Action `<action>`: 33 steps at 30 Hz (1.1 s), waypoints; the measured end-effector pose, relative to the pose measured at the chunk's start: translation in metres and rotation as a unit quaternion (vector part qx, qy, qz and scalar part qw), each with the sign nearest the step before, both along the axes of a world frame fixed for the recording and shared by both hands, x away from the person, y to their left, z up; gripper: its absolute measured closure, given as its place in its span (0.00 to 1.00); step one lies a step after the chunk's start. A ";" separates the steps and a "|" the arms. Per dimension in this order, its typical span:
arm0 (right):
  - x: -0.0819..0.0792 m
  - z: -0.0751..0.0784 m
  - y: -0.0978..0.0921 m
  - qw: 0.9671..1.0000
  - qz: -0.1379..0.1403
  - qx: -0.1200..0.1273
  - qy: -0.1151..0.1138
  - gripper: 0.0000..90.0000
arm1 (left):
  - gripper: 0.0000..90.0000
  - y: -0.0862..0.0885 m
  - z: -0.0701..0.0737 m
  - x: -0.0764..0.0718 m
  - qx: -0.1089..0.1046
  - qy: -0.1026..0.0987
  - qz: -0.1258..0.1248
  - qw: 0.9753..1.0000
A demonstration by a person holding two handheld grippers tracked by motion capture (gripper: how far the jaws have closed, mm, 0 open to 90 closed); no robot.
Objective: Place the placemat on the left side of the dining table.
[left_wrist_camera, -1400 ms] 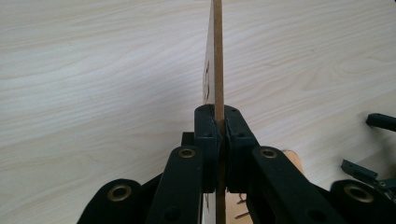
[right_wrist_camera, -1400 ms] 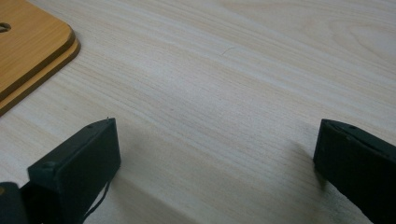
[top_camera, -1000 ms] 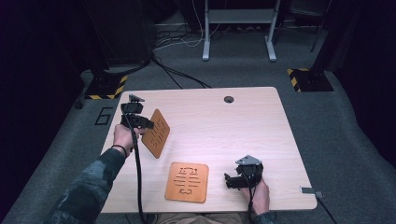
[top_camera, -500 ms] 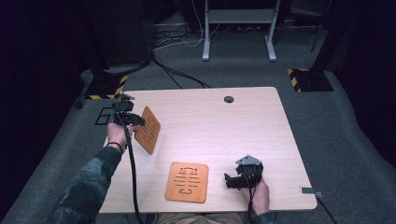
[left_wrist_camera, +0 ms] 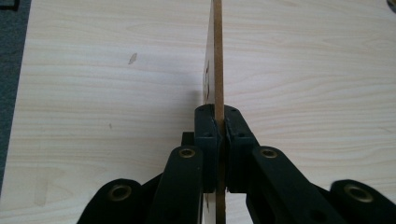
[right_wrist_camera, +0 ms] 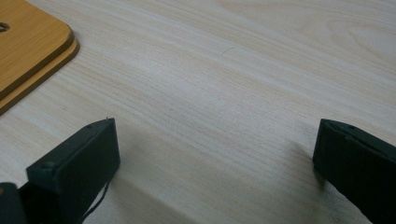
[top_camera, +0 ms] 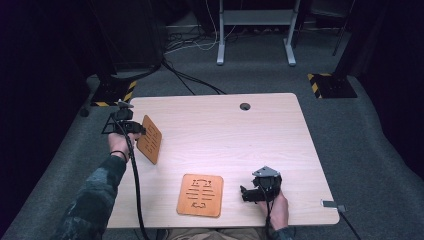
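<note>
A thin orange-brown wooden board (top_camera: 150, 139) with cut-out slots is held on edge above the table's left side. My left gripper (top_camera: 131, 127) is shut on it; in the left gripper view the board (left_wrist_camera: 215, 60) runs edge-on between the clamped pads (left_wrist_camera: 207, 135). Another board of the same kind (top_camera: 200, 194) lies flat near the front edge, and a corner of it (right_wrist_camera: 28, 51) lies at the upper left of the right gripper view. My right gripper (top_camera: 243, 193) rests low on the table just right of that flat board, open, with bare wood between its jaws.
The light wooden table (top_camera: 240, 135) has a round cable hole (top_camera: 245, 106) at the back. Grey carpet surrounds it, with a desk frame (top_camera: 255, 30) and cables behind. A small metal piece (top_camera: 331, 204) sits at the front right corner.
My left gripper has carried the upright board to the left and farther back. The right gripper and the flat board have stayed put.
</note>
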State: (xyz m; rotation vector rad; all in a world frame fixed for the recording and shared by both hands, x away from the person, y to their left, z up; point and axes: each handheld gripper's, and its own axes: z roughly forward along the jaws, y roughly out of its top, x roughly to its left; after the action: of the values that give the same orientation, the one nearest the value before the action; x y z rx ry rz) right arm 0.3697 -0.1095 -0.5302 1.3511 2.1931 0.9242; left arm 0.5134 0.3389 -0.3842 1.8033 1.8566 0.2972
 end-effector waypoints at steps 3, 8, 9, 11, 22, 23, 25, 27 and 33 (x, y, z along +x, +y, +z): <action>0.000 0.000 0.000 1.000 0.000 0.000 0.000 0.00 | 0.96 0.002 -0.002 0.002 0.000 0.004 0.000 1.000; 0.000 0.000 0.000 1.000 0.000 0.000 0.000 0.00 | 0.96 0.001 -0.004 0.006 -0.005 0.010 0.000 1.000; 0.000 0.000 0.000 1.000 0.000 0.000 0.000 0.00 | 0.96 0.001 -0.004 0.006 -0.006 0.009 0.002 1.000; 0.000 0.000 0.000 1.000 0.000 0.000 0.000 0.00 | 0.96 0.002 -0.005 0.007 -0.011 0.012 0.001 1.000; 0.000 0.000 0.000 1.000 0.000 0.000 0.000 0.00 | 0.95 0.011 -0.008 0.012 -0.024 0.016 0.015 0.999; 0.000 0.000 0.000 1.000 0.000 0.000 0.000 0.00 | 0.95 0.012 -0.008 0.012 -0.023 0.017 0.015 0.999; 0.000 0.000 0.000 1.000 0.000 0.000 0.000 0.00 | 0.95 0.014 -0.010 0.012 -0.029 0.015 0.022 0.999; 0.000 0.000 0.000 1.000 0.000 0.000 0.000 0.00 | 0.94 0.016 -0.011 0.013 -0.031 0.014 0.028 0.999; 0.000 0.000 0.000 1.000 0.000 0.000 0.000 0.00 | 0.90 0.024 -0.014 0.013 -0.010 0.015 0.024 1.000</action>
State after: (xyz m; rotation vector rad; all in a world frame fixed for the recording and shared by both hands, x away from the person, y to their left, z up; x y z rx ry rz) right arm 0.3697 -0.1095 -0.5302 1.3512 2.1931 0.9241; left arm 0.5263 0.3625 -0.3982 1.7616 1.9180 0.2700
